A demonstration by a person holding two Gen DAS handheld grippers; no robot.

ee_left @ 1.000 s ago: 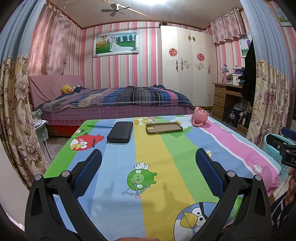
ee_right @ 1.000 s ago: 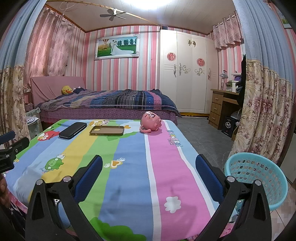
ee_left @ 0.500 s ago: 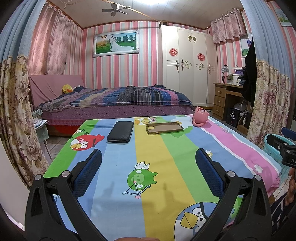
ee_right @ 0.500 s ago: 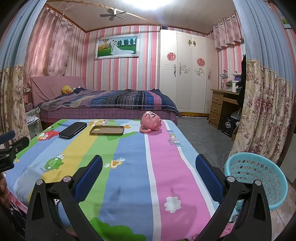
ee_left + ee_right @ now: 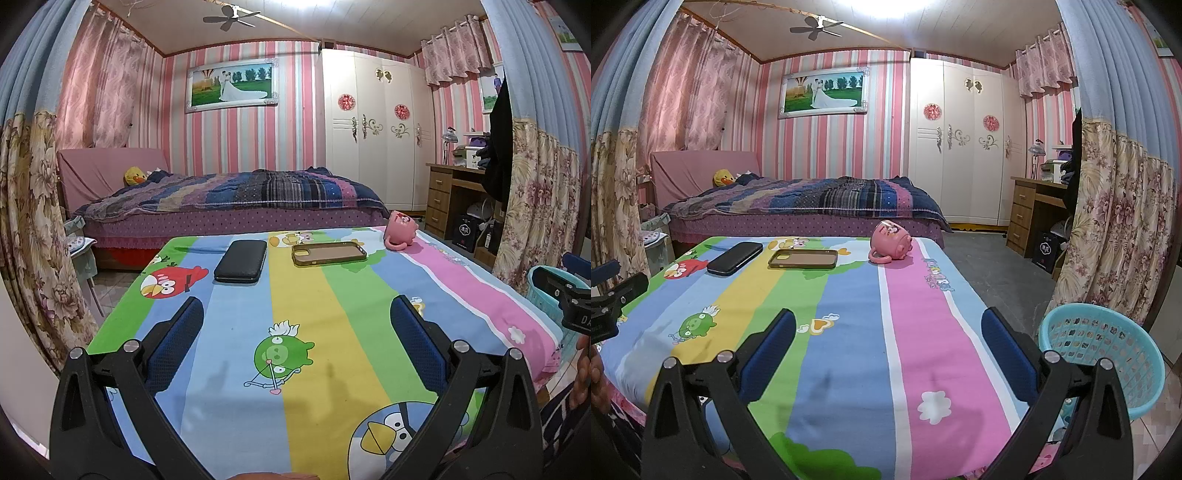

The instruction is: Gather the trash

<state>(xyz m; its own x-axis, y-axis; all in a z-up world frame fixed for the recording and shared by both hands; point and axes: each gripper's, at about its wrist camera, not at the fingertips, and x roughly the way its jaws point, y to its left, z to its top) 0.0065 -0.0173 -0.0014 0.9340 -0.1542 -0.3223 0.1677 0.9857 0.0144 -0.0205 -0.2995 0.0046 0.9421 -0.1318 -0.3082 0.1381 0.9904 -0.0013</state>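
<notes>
A pink mug lies on its side at the far end of the table. A black case and an olive phone case lie flat near it. A turquoise plastic basket stands on the floor right of the table; its edge shows in the left wrist view. My left gripper is open and empty above the table's near part. My right gripper is open and empty above the table's right near side.
The table carries a bright striped cartoon cloth. A bed stands behind it, a wooden desk at the right, floral curtains at both sides. The other gripper shows at each view's edge.
</notes>
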